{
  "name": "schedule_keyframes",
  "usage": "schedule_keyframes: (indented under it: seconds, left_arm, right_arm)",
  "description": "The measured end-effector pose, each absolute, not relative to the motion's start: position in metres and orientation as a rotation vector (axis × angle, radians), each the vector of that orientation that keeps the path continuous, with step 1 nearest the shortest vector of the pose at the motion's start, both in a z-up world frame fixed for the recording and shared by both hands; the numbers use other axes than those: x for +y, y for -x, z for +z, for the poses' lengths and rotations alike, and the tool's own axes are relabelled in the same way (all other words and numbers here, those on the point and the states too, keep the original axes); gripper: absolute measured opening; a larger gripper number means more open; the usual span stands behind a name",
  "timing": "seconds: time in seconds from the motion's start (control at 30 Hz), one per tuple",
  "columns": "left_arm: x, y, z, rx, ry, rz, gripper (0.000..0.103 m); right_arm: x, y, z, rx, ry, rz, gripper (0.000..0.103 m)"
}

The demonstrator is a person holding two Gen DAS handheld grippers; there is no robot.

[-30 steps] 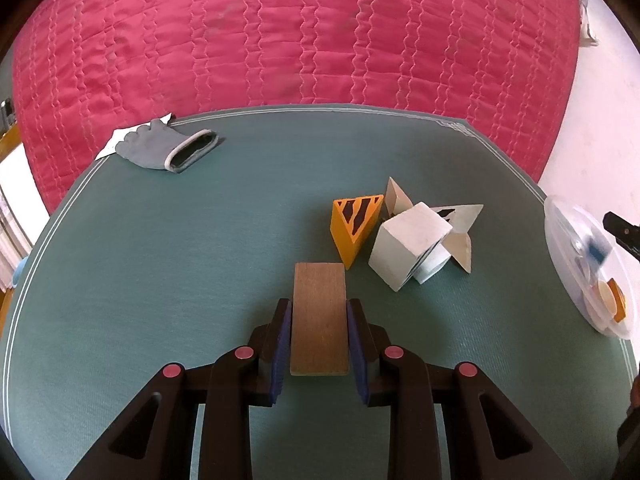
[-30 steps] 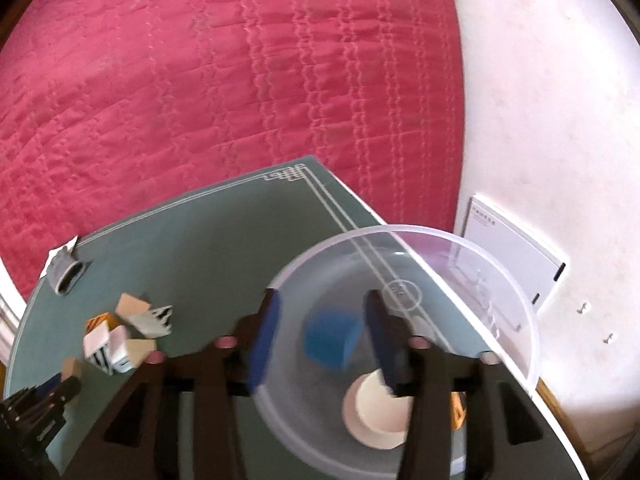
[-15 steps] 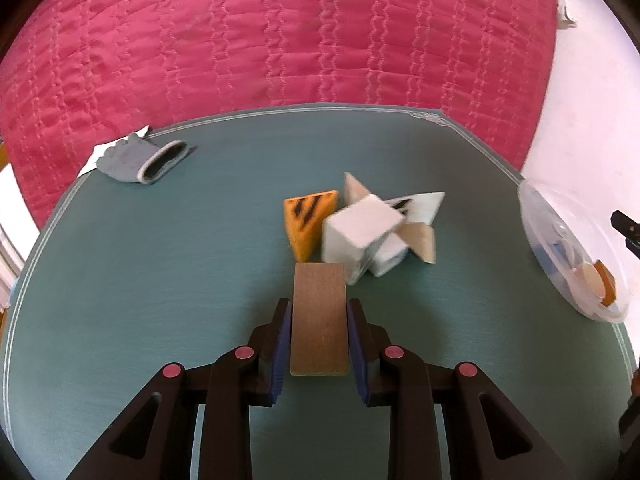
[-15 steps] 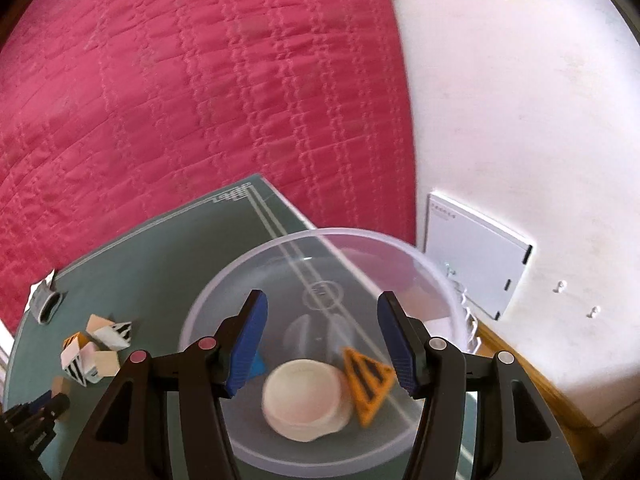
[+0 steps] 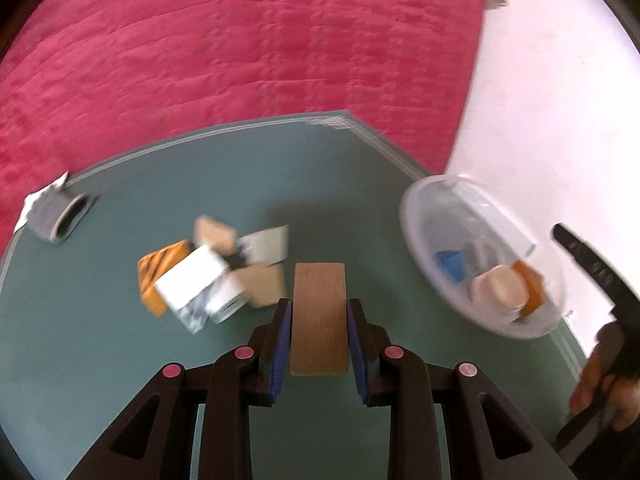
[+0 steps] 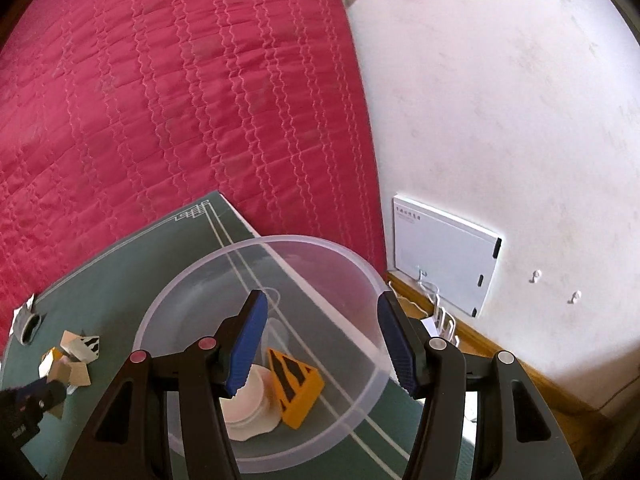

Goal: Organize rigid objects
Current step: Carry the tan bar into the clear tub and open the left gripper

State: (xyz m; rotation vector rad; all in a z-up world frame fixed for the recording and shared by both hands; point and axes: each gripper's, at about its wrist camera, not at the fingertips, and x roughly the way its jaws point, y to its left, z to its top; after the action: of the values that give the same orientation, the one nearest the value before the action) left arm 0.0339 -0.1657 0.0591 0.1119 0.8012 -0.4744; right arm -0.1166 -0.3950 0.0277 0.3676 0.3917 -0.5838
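Note:
My left gripper (image 5: 319,322) is shut on a flat wooden block (image 5: 319,316) and holds it above the green mat (image 5: 120,360). A pile of blocks (image 5: 212,276) lies left of it, with an orange striped wedge (image 5: 160,268) and a white cube (image 5: 190,280). A clear plastic bowl (image 5: 424,216) at the right holds a blue cube (image 5: 450,264), a cream disc (image 5: 498,290) and an orange piece. My right gripper (image 6: 322,340) is open and empty above the bowl (image 6: 360,276), over an orange striped wedge (image 6: 294,386) and the cream disc (image 6: 248,404).
A grey glove (image 5: 56,216) lies at the mat's far left corner. A red quilted cloth (image 5: 240,48) hangs behind the table. A white wall (image 6: 500,120) with a white panel (image 6: 444,256) stands to the right. The bowl sits near the mat's right edge.
My left gripper has swung right with the wooden block, so the pile slid left and the bowl came nearer. My right gripper has opened wider over the bowl.

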Motion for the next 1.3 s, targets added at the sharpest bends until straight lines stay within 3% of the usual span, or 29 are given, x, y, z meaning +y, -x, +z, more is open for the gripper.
schedule_keyframes:
  seconds: [0.7, 0.77, 0.83, 1.0, 1.3]
  left_arm:
    - [-0.286, -0.062, 0.068, 0.766, -0.187, -0.706, 0.03]
    - [-0.286, -0.065, 0.067, 0.767, -0.177, -0.699, 0.048]
    - [-0.28, -0.067, 0.065, 0.759, -0.161, -0.683, 0.058]
    - [-0.266, -0.07, 0.061, 0.757, -0.168, -0.63, 0.061]
    - [-0.24, -0.063, 0.066, 0.679, -0.204, -0.522, 0.075]
  right_arm:
    - [-0.407, 0.123, 0.018, 0.369, -0.438, -0.604, 0.059]
    - [-0.407, 0.124, 0.018, 0.368, -0.437, -0.604, 0.059]
    - [-0.407, 0.123, 0.017, 0.37, -0.439, -0.604, 0.059]
    - [-0.405, 0.12, 0.015, 0.382, -0.435, -0.604, 0.059]
    - [-0.4, 0.12, 0.016, 0.369, -0.41, -0.607, 0.059]
